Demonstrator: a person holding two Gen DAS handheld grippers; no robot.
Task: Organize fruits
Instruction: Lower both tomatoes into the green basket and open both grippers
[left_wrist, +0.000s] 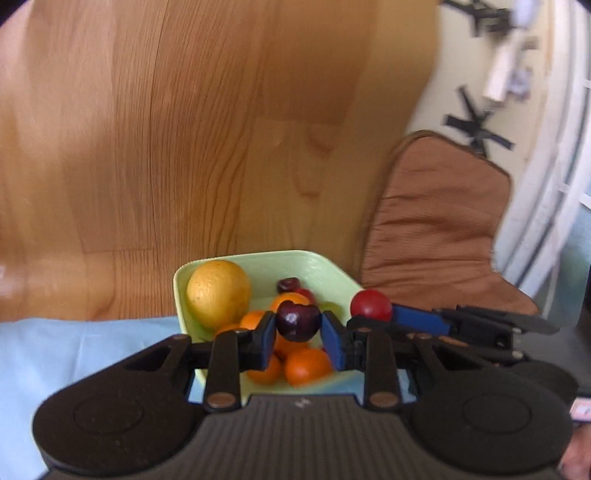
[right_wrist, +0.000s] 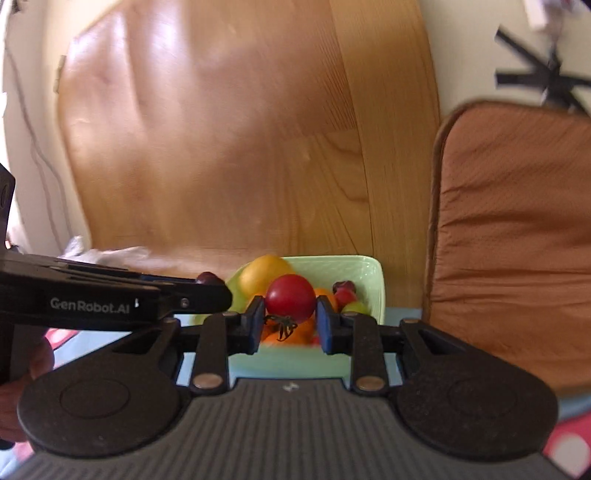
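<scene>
— Dark cherry (left_wrist: 298, 320) sat clamped in the left claw (left_wrist: 298, 332) above the green bowl (left_wrist: 314, 260) of fruit.

— And the right claw (right_wrist: 290, 317)?

— It gripped a red tomato (right_wrist: 290, 297) over that bowl; wooden desk (left_wrist: 184, 147) and brown cushion (left_wrist: 436, 221) lay beyond.

Glossy cherry (left_wrist: 298, 320); wood-grain table (left_wrist: 221, 147); ribbed cloth cushion (left_wrist: 436, 229).

We read one text only: "GenRobot.AI", in pale grey letters on the black side of the left gripper (right_wrist: 207, 286), seen from the right wrist view where it crosses in from the left edge. A small white mark sits on the ribbed grey body of each device near its front edge; we cannot read it as a letter or logo.
</scene>
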